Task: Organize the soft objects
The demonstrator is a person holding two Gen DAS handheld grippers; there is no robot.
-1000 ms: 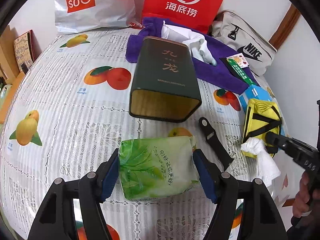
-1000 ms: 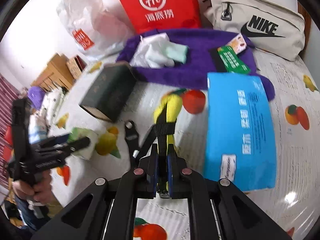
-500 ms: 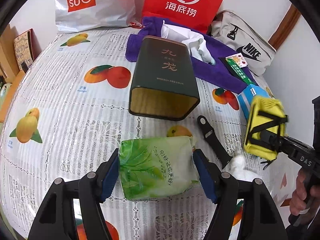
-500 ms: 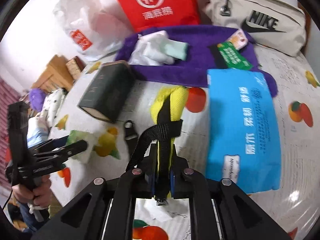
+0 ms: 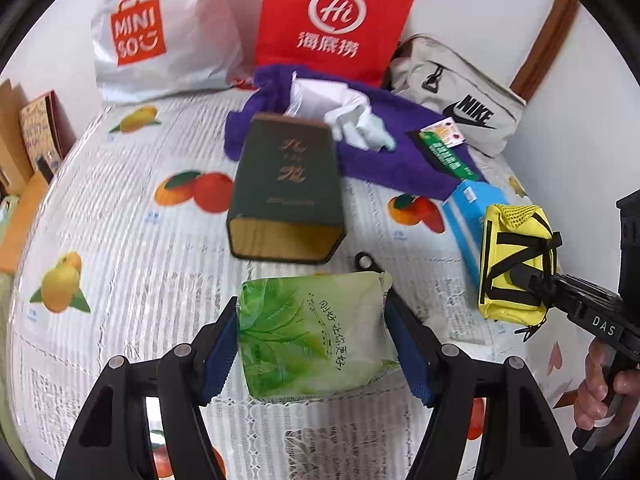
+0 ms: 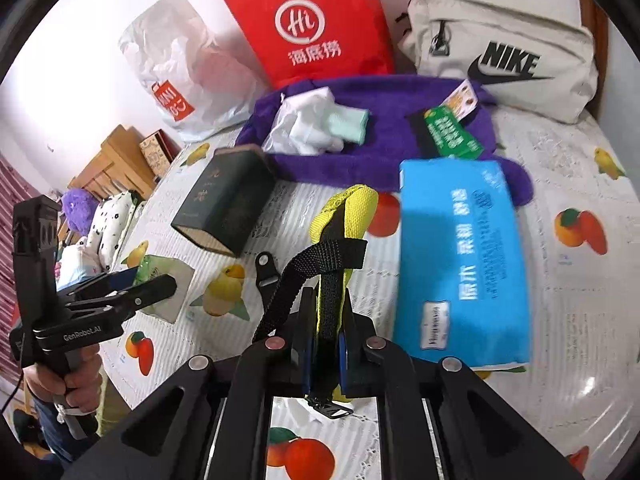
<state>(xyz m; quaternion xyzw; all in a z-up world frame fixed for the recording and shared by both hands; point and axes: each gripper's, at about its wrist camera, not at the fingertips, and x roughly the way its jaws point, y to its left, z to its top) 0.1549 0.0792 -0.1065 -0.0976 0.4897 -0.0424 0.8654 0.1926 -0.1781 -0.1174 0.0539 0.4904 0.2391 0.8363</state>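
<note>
My left claw (image 5: 312,344) clamps the soft green tissue pack (image 5: 316,332); my right claw (image 6: 324,344) pinches the yellow mesh pouch (image 6: 348,216) above the fruit-print bed (image 5: 120,240).

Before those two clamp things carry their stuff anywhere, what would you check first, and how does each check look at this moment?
1. Left hand-held gripper has the green tissue pack between its blue pads: ok, the pads press both sides.
2. Right hand-held gripper holds the yellow pouch: ok, shut on its lower edge and black strap.
3. Pouch is clear of the bed: ok in the left wrist view, where it hangs above the blue tissue pack.
4. Loose strap clip still tied to the pouch: cannot tell.
5. Dark green tin is out of the way: ok, it lies apart from the green pack.
6. Where each item should go: cannot tell.
</note>
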